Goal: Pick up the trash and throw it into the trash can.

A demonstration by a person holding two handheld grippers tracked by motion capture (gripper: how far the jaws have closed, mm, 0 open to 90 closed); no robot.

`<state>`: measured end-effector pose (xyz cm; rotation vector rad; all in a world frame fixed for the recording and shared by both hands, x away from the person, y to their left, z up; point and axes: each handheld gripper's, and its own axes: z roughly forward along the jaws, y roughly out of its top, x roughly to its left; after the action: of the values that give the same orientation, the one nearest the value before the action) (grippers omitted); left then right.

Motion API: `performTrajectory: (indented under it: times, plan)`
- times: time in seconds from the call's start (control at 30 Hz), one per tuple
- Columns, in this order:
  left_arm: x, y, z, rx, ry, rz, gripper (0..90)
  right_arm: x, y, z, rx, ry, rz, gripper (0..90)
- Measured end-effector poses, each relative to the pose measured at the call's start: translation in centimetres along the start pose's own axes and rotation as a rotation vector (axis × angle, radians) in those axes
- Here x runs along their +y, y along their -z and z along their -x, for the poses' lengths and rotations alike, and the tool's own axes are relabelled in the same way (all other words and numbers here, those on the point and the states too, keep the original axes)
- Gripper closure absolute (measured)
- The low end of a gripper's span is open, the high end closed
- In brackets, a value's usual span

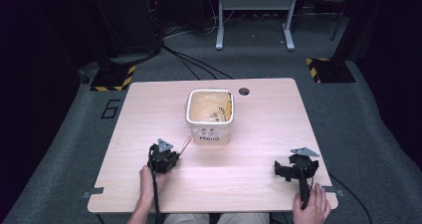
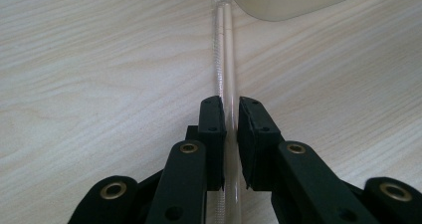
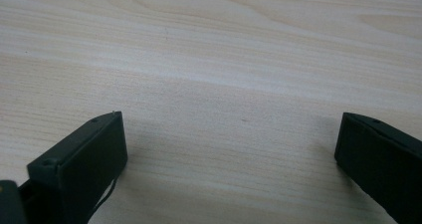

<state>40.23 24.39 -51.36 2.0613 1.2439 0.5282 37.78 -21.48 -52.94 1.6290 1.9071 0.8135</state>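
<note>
The person's left hand [image 1: 147, 180] reaches forward over the table [image 1: 259, 134], carrying the left claw [image 1: 171, 154] low and pointed toward the near left corner of the white tub [image 1: 211, 115]. Its jaws are narrow, clamped on a wrapped drinking straw [image 2: 229, 59]. The straw is thin, pale and sheathed in clear plastic; it lies flat on the table, running from between the pads straight to the tub's base, where its far end reaches the tub. The right hand [image 1: 312, 206] rests well to the right of the tub, near the table's front edge. The right claw [image 3: 229, 144] stands wide over bare wood, holding nothing.
</note>
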Motion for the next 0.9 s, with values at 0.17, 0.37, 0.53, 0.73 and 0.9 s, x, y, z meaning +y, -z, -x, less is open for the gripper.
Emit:
performTrajectory:
  times: [0.17, 0.37, 0.53, 0.73, 0.9]
  plan:
    - [0.1, -0.34, -0.03, 0.003, -0.01, -0.032, 79.1, 0.01, 0.01, 0.01, -0.002, 0.001, -0.002, 0.0]
    - [0.3, -0.38, -0.03, -0.001, -0.027, -0.044, 79.1, 0.0, -0.01, 0.0, -0.002, 0.0, 0.001, 0.0]
    - [0.27, -0.36, 0.09, 0.006, -0.035, -0.04, 79.7, 0.0, -0.01, 0.0, 0.0, 0.0, 0.001, 0.0]
    - [0.25, -0.24, -0.06, -0.001, -0.034, -0.033, 84.4, 0.0, -0.01, 0.0, 0.0, 0.0, 0.001, 0.0]
    - [0.27, -0.4, -0.15, -0.004, -0.036, -0.04, 84.1, 0.0, 0.0, 0.0, -0.001, 0.001, 0.0, 0.0]
